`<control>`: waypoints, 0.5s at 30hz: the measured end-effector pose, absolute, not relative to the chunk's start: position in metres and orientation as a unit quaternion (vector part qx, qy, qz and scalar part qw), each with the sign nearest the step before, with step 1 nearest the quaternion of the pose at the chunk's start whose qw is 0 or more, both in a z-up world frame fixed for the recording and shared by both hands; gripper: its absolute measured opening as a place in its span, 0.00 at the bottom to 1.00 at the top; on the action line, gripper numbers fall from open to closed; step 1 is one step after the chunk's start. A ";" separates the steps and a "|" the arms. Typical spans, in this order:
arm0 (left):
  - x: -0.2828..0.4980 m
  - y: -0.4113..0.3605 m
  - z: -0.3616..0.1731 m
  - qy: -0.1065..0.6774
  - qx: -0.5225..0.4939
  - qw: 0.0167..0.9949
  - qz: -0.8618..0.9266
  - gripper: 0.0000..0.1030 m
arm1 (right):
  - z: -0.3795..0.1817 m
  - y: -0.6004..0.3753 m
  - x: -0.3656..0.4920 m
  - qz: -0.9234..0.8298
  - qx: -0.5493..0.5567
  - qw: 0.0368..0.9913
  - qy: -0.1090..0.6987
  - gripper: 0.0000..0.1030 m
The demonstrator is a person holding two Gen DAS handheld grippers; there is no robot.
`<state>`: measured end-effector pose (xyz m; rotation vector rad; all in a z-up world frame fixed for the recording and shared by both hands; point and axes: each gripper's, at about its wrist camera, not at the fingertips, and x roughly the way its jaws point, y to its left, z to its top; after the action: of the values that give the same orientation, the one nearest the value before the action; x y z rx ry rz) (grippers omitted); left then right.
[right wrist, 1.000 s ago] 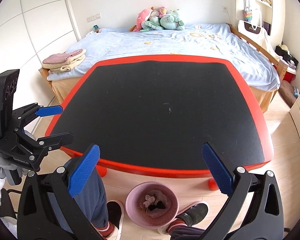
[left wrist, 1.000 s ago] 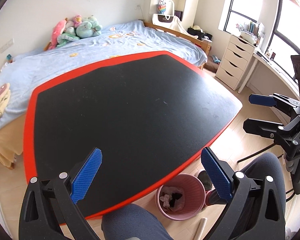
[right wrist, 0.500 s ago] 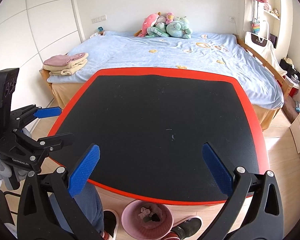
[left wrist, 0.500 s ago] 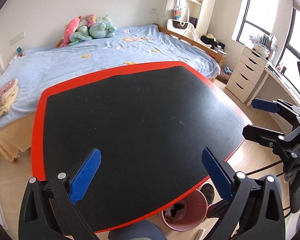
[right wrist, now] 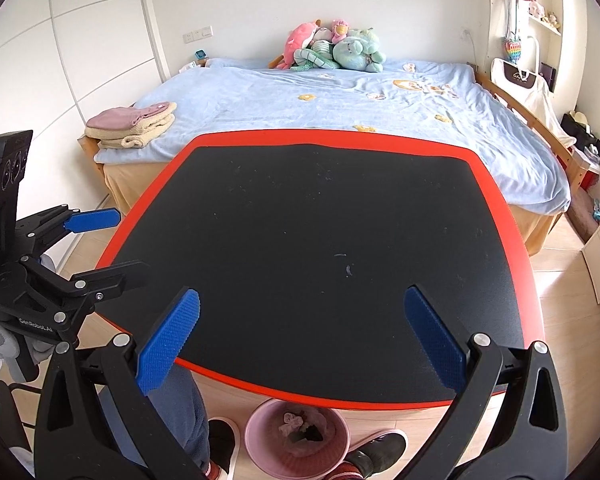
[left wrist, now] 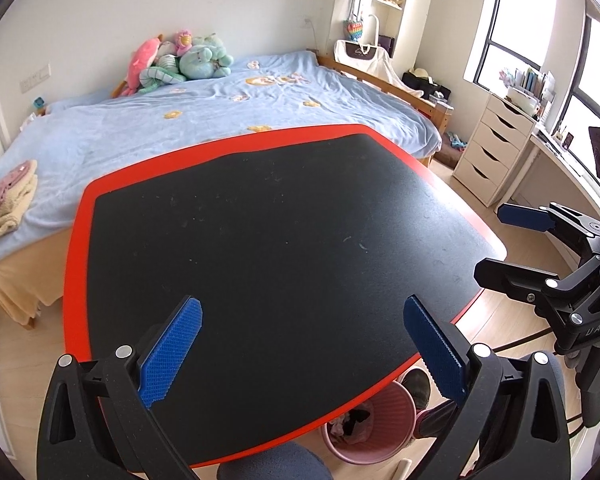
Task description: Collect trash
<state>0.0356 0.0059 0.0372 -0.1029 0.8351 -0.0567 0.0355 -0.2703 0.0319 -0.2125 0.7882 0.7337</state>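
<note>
A pink waste bin (right wrist: 296, 446) stands on the floor under the near edge of the black table with a red rim (right wrist: 516, 236); crumpled trash (right wrist: 292, 424) lies inside it. The bin also shows in the left wrist view (left wrist: 380, 412). My left gripper (left wrist: 302, 344) is open and empty above the table's near edge. My right gripper (right wrist: 302, 336) is open and empty above the near edge too. Each gripper shows in the other's view, the right gripper (left wrist: 512, 240) and the left gripper (right wrist: 100, 244), both with jaws apart. The tabletop holds only faint specks.
A bed with a blue cover (right wrist: 340, 120), plush toys (right wrist: 336, 50) and folded towels (right wrist: 132, 124) stands behind the table. A white drawer unit (left wrist: 496, 148) is at the right. The person's legs and shoes (right wrist: 380, 450) flank the bin.
Both grippers have risen and tilted up. The table and bed sit lower in the views and the bin has slid toward the bottom edge. Both stay open.
</note>
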 end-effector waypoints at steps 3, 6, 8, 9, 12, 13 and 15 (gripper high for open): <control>0.035 0.006 0.037 0.405 -0.050 0.913 -0.027 0.94 | 0.031 -0.270 0.036 0.349 -0.101 0.853 0.375 0.97; 0.035 0.005 0.038 0.404 -0.050 0.913 -0.028 0.94 | 0.032 -0.270 0.036 0.349 -0.101 0.853 0.375 0.97; 0.035 0.004 0.039 0.404 -0.049 0.913 -0.028 0.94 | 0.031 -0.269 0.036 0.349 -0.101 0.853 0.375 0.97; 0.034 0.004 0.039 0.403 -0.049 0.913 -0.028 0.94 | 0.031 -0.269 0.036 0.348 -0.101 0.853 0.375 0.97; 0.035 0.004 0.039 0.403 -0.049 0.913 -0.028 0.94 | 0.030 -0.269 0.036 0.348 -0.101 0.853 0.375 0.97; 0.035 0.004 0.039 0.403 -0.049 0.913 -0.028 0.94 | 0.030 -0.270 0.036 0.348 -0.102 0.853 0.375 0.97; 0.035 0.004 0.039 0.403 -0.049 0.913 -0.028 0.94 | 0.030 -0.270 0.036 0.348 -0.102 0.853 0.375 0.97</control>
<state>0.0347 0.0044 0.0391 -0.1005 0.8307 -0.0579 0.0362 -0.2696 0.0296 -0.2141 0.7892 0.7318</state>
